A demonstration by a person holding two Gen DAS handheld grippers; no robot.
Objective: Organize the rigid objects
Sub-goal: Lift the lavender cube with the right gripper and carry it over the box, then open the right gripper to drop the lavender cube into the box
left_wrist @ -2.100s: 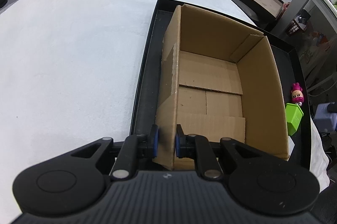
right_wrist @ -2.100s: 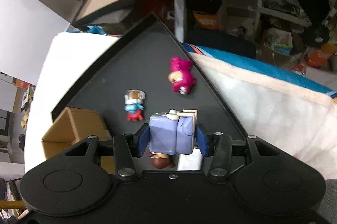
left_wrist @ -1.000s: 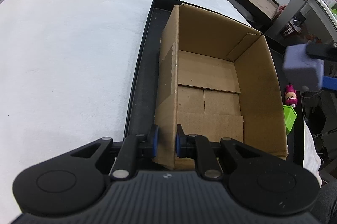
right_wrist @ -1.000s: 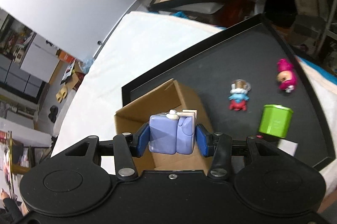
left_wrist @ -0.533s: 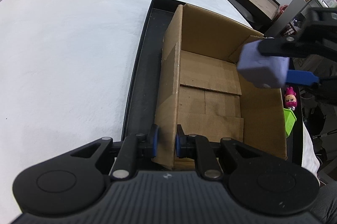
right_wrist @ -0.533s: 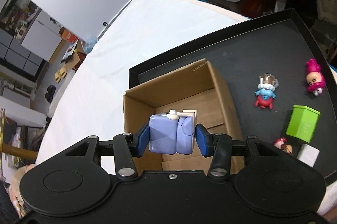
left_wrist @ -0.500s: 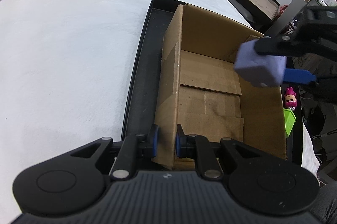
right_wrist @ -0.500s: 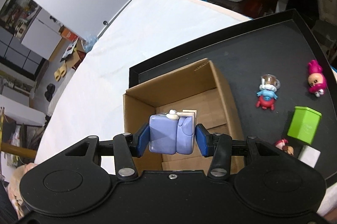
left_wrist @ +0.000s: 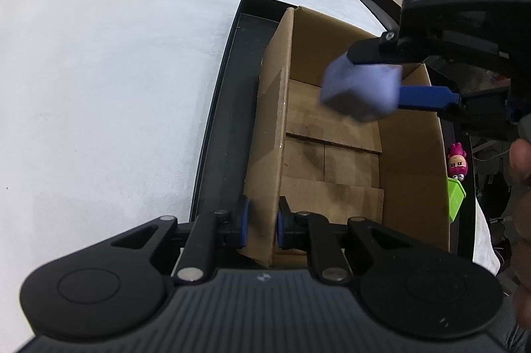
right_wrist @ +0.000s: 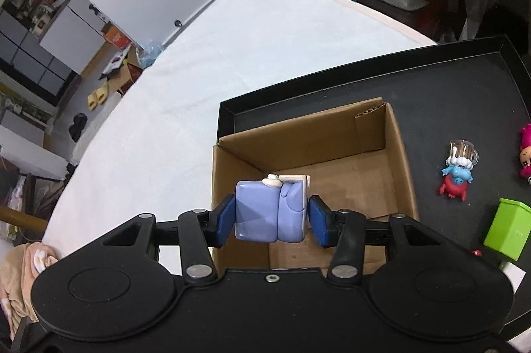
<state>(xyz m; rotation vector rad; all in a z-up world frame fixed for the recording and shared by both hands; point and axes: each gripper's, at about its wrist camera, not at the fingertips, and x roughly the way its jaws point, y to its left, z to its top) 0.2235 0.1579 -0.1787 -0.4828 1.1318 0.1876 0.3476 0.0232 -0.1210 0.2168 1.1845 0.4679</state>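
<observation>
Straight below the right gripper (right_wrist: 271, 217) gapes the cardboard box (right_wrist: 381, 133); its jaws are opening around the blue block (right_wrist: 270, 212), while the left gripper (left_wrist: 261, 221) pinches the box's wall.

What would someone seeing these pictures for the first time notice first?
Most striking is the lavender block toy between the pads of the right gripper, whose jaws are opening, right over the open, empty cardboard box. The left gripper pinches the box's near wall, and small figures and a green container lie on the black tray beside it.
</observation>
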